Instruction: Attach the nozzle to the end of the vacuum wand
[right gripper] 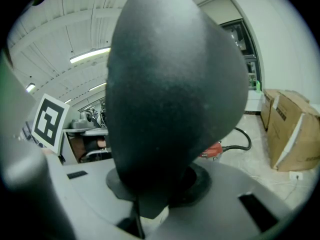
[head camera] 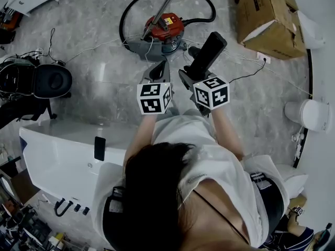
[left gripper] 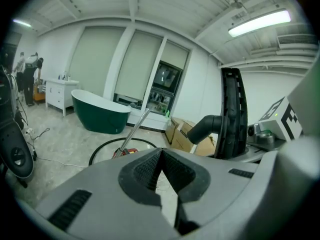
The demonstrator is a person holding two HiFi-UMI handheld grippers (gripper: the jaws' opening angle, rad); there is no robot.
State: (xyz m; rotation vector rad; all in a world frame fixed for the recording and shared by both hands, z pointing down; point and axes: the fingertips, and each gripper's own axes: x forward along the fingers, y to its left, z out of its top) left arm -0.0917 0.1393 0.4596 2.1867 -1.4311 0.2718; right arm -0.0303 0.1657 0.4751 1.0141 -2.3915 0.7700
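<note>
The right gripper [head camera: 199, 69] has its fingers clamped on the black nozzle [head camera: 209, 51], which it holds up in the air. The left gripper [head camera: 158, 71] is beside it, with its fingers closed on nothing. The wand [head camera: 165, 7] leans over the red vacuum cleaner [head camera: 166, 26] on the floor [head camera: 94, 25], well apart from the nozzle, so the joining step is likely not yet begun.

To do it well, the person should probably carry the nozzle to the wand's open end and open the empty left fingers to grip and steady the tube. The nozzle's round neck then needs lining up with the tube and pushing straight on, since a tilted push could jam it.

The cardboard box [head camera: 267, 14] has its flaps folded over, hiding any contents. The inside of the green bathtub [left gripper: 100, 115] cannot be seen.
</note>
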